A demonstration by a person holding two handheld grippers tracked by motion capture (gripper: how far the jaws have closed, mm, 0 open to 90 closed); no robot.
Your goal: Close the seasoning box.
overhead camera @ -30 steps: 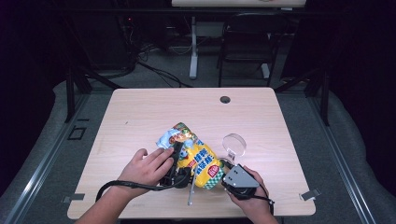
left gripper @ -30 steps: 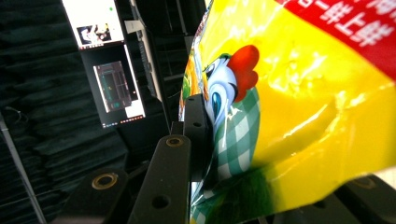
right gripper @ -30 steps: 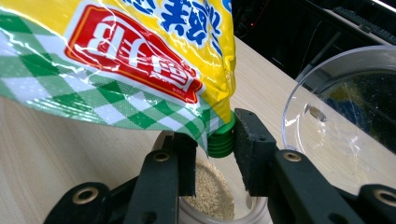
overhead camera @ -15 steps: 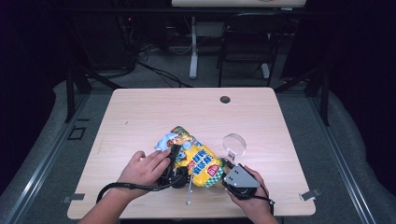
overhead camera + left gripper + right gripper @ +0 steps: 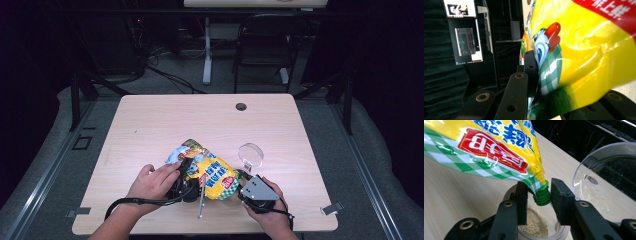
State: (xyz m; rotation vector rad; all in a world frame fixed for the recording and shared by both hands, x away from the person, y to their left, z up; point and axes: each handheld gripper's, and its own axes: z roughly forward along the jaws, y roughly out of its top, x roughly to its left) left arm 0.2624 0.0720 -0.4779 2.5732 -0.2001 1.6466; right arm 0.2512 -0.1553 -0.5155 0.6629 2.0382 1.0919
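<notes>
Over the jar [image 5: 536,230] at the table's [image 5: 150,120] near edge, the pouch [image 5: 212,172] hangs limp and slippery. Left claw [image 5: 534,75] pinches its soft body; right claw [image 5: 537,200] straddles the stiff green spout [image 5: 542,195], the surest hold.

The yellow plastic seasoning pouch [image 5: 207,170] has tipped slightly further toward the right gripper [image 5: 246,182], its crumpled upper end shifting a little above the left gripper [image 5: 184,172], whose hand has edged closer.
</notes>
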